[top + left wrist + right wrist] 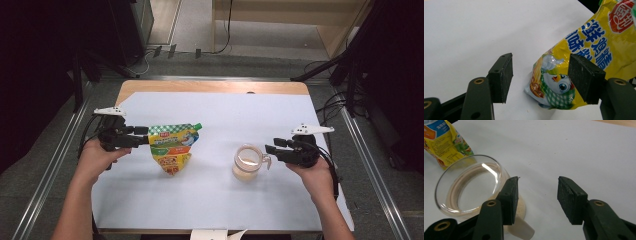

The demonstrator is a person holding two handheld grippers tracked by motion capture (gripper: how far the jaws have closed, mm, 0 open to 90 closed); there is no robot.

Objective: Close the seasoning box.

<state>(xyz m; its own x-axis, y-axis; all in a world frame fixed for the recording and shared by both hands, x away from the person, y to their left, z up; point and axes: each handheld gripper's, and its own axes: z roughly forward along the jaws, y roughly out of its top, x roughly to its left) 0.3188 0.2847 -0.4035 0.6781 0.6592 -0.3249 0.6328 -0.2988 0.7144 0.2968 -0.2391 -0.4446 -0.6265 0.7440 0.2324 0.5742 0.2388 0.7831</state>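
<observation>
Right gripper (537,200) jaws are parted and empty, just off the jug (471,186) handle, so the jug rests on its own on the white sheet (225,200). Left gripper (540,78) is open too, straddling the pouch (579,62) corner; pads look clear of it (hard to be sure on the far pad). Pouch lies well left of the jug, green cap (198,126) toward it, probably lined up for a pour.

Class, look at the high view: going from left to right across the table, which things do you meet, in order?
left gripper → yellow pouch → glass mug → right gripper
</observation>
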